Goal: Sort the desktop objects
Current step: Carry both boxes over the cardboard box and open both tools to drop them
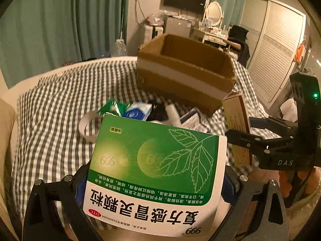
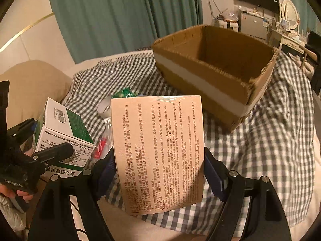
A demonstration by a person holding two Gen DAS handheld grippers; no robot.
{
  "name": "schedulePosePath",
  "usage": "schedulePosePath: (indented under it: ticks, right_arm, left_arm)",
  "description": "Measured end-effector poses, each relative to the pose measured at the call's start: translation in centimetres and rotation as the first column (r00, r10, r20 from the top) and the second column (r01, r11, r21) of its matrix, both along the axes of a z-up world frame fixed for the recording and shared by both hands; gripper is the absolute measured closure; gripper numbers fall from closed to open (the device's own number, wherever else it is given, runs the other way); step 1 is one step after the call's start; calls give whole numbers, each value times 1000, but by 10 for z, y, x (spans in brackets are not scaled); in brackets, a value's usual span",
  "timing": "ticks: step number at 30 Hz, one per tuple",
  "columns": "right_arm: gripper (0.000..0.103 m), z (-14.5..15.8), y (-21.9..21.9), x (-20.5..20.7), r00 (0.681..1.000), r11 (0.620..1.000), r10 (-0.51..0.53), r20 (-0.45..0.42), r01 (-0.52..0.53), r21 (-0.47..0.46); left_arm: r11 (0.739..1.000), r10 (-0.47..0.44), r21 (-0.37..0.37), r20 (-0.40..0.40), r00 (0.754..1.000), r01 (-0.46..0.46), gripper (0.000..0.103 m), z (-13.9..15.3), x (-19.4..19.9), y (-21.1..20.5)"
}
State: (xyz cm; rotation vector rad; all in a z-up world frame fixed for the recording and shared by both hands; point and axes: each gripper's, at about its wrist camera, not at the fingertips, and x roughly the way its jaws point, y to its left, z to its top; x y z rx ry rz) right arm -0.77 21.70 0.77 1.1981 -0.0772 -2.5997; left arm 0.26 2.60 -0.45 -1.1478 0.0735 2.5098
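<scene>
Here, a green-and-white medicine box (image 1: 154,172) is clamped between the fingers of the left gripper (image 1: 158,182) and held above the checked bedspread (image 1: 60,104). A tan medicine box (image 2: 158,152) is likewise gripped between the fingers of the right gripper (image 2: 158,170), printed side toward the camera. An open cardboard box (image 2: 216,74) is seen on the bed beyond both. Small packets (image 1: 138,110) and a tape roll (image 1: 88,125) are left lying between.

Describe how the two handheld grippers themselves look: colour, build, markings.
Both are black, angular linkage frames with silver pivot screws and blue finger pads. The right gripper carries white "DAS" lettering and a green indicator light; the left gripper has small, blurred white lettering on its body.
</scene>
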Motion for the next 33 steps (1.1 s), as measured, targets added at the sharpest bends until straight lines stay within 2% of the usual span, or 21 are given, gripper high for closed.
schedulePosePath:
  ticks: [6,11,15,21,26,29,33]
  right_arm:
    - [24,27,10,-8,999,1000,-16,-50,17,24]
    - [24,51,23,-21,996,999,-33,-78,34,14]
    - [24,76,34,-42,991,998,-61,-120,62,10]
    - [24,93,53,-81,984,994,-109,-141,110,-2]
    - [24,83,69,-121,982,988,-156,-111,156,-6]
    - [24,71,81,-144,976,979,-203,-81,204,0]
    - [24,52,96,-169,971,972,-235,-52,234,-23]
  left_arm:
    - [1000,7,0,-19,1000,-7,2,20,-14,9]
    - [999,4,34,-21,1000,-3,2,45,-39,17]
    - [999,-6,32,-68,998,8,2,70,-66,30]
    - [998,-23,60,-109,994,29,2,96,-118,58]
    - [998,-39,38,-145,989,45,2,98,-163,88]
    - [999,-41,10,-146,989,43,2,87,-189,102]
    - [999,-28,23,-126,992,31,2,70,-221,113]
